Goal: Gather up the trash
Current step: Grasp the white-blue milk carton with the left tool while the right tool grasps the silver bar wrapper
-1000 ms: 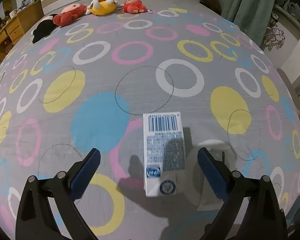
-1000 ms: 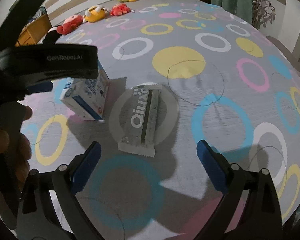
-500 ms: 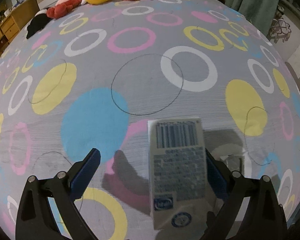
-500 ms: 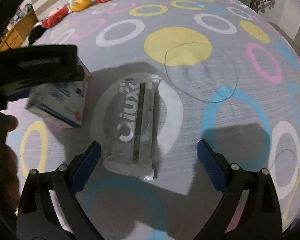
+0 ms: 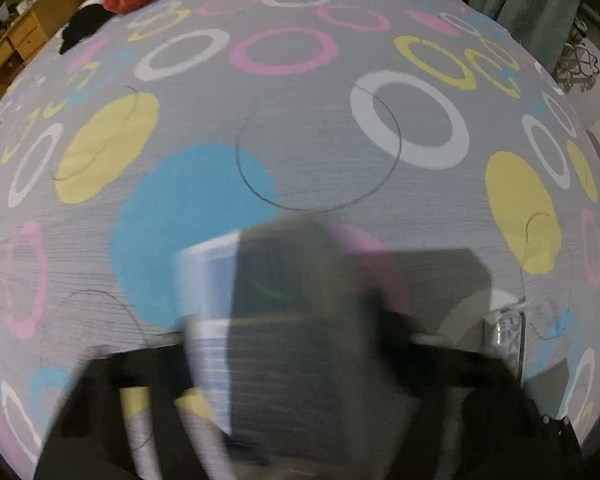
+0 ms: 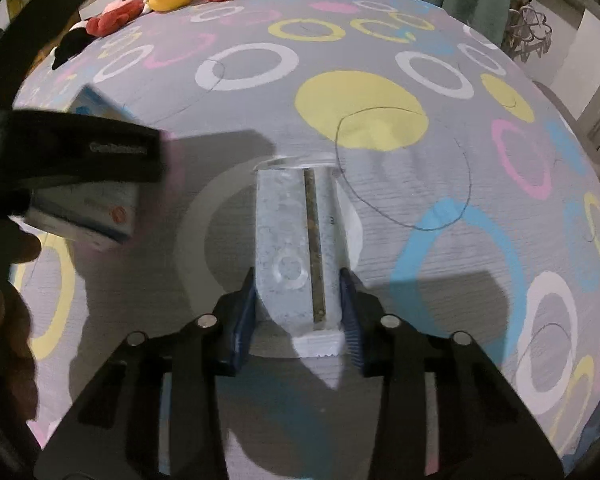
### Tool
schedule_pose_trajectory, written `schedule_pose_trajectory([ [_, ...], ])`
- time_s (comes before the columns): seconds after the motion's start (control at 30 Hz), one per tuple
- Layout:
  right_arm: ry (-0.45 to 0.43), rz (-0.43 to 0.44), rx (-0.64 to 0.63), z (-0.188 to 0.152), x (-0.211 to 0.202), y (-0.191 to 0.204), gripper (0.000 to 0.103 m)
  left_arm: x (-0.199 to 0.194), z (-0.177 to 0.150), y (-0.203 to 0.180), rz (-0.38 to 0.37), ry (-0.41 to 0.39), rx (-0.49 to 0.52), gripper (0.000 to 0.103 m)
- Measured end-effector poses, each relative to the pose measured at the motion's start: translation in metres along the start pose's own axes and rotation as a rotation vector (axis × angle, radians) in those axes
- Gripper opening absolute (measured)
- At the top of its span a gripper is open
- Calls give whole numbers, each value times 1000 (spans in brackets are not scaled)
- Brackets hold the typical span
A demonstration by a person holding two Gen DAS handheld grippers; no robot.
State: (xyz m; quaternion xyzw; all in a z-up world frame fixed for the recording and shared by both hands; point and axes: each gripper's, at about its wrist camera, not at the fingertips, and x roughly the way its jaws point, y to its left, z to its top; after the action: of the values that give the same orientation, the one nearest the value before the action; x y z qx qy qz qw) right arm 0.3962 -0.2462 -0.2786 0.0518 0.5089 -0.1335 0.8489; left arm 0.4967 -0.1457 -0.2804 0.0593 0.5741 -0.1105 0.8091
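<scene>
Both claws' jaws have just been closing: the right claw (image 6: 298,312) grips the wrapper (image 6: 296,248) lying lengthwise away from it on the bed (image 6: 480,300), while the left claw (image 5: 284,364), blurred, clamps the carton (image 5: 284,320) standing to the wrapper's left.

Two bits of trash here. One's a small white carton (image 6: 88,216) with blue trim, tiny printed text and a round red-orange logo on its end, sitting tilted above the bedspread. From the left wrist cam it's a big smeary blur (image 5: 284,320), one pale side and one shadowy face filling the lower middle, so forget reading anything there. The other is a silvery snack wrapper (image 6: 300,248), long and flat-ish, with a dark seam strip running down its length and crimped, zigzag ends. Its near end is lifted, its far end lies on the fabric.
</scene>
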Motion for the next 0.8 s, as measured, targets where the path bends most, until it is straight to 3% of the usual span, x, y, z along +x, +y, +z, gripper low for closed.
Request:
schedule_pose_trajectory([
  [0.07, -3, 0, -7, 1, 0, -1, 37, -3, -1, -3, -31, 16, 23, 41],
  [0.4, 1, 6, -15, 0, -2, -2, 37, -10, -13, 11, -30, -7, -3, 41],
  [0.8, 4, 4, -42, -13, -10, -2, 37, -18, -50, 19, -24, -28, -24, 41],
])
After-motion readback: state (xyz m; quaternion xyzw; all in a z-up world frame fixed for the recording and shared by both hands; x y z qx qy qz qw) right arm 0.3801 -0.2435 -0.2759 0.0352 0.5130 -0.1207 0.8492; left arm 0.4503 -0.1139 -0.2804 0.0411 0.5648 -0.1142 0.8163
